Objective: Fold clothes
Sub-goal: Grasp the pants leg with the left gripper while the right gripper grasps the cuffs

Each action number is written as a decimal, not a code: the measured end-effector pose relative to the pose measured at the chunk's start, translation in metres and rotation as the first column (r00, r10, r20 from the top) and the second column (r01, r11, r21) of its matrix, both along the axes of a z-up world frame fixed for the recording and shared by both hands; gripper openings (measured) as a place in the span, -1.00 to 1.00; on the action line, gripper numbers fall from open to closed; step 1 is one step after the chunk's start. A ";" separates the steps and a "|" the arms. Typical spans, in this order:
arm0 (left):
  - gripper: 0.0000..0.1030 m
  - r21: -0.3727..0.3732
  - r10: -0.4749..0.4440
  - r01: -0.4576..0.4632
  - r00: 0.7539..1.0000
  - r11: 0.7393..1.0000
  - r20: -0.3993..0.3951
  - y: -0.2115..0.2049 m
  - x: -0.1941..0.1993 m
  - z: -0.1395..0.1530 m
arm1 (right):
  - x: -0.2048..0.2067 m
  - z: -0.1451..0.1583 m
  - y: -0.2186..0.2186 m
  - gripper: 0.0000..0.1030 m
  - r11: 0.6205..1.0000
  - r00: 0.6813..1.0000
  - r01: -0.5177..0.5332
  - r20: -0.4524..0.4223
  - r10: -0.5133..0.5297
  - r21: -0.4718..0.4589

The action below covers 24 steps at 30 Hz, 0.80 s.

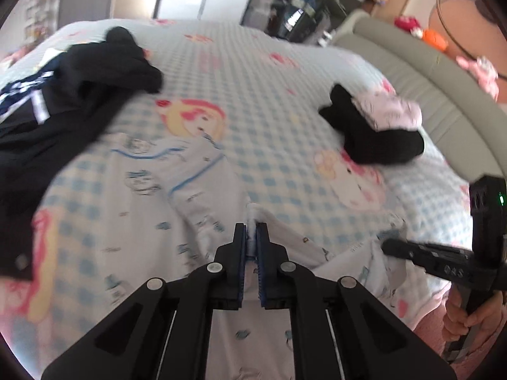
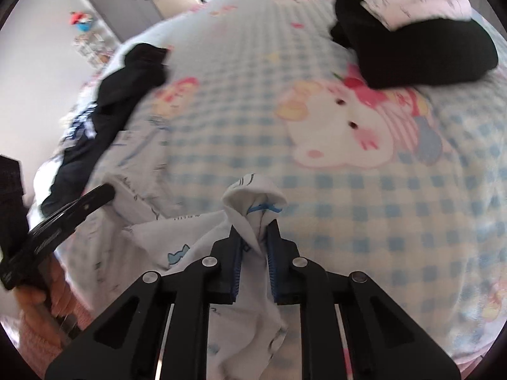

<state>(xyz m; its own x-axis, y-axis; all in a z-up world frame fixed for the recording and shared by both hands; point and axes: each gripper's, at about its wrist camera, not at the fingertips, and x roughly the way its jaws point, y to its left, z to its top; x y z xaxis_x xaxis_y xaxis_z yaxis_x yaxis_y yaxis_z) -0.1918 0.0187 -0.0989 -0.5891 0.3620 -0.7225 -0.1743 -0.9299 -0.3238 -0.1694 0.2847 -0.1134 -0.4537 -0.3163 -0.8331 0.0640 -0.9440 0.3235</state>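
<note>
The white printed garment [image 1: 177,209] lies at the near edge of the bed [image 1: 253,72], and both grippers have hold of it. The left gripper [image 1: 252,232] has its jaws nearly together, pinching a thin ridge of the cloth. The right gripper [image 2: 255,237] stands a little wider, clamped on a thicker bunch that pokes up past its tips.

Both holds look shallow — mostly a gathered fold, not a hem. If the hands pull apart, the left pinch may slip free and leave the garment hanging from one side. The right bunch may hide extra layers, so the fold could come out crooked. A dark garment [image 1: 73,95] lies just beside the white one at the left and may be dragged along. The folded pile [image 2: 415,31] is well apart, out of harm's way.
</note>
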 end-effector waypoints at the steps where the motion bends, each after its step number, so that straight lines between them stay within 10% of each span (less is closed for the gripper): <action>1: -0.88 0.007 0.014 -0.014 1.000 1.000 0.000 -0.007 0.004 0.001 | 0.008 0.005 -0.004 -0.74 1.000 1.000 -0.023 -0.005 0.023 -0.007; 12: -0.86 0.046 -0.036 0.035 0.999 0.998 0.034 -0.039 0.022 -0.014 | 0.078 -0.026 -0.029 -0.71 0.979 0.968 -0.205 0.149 0.201 0.015; 16: 0.09 0.003 -0.107 0.107 0.994 0.994 0.020 -0.008 0.000 -0.012 | 0.078 -0.007 -0.015 -0.67 0.985 0.978 -0.170 0.125 0.168 0.008; 21: 0.05 -0.044 -0.198 0.202 0.977 0.978 0.082 0.030 -0.029 -0.023 | 0.082 0.034 0.009 -0.41 0.988 0.993 -0.113 0.013 0.115 -0.104; 24: -0.65 -0.098 -0.211 0.225 0.968 0.969 0.136 0.042 -0.030 -0.037 | 0.074 0.031 0.011 -0.34 0.998 0.999 -0.048 -0.002 0.048 -0.045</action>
<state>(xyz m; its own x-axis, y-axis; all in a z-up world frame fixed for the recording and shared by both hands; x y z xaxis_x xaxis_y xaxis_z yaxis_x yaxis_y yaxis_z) -0.2219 0.0607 -0.1358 -0.4089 0.3843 -0.8277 -0.3423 -0.9054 -0.2513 -0.0957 0.2962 -0.0820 -0.4377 -0.3751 -0.8171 0.1087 -0.9242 0.3660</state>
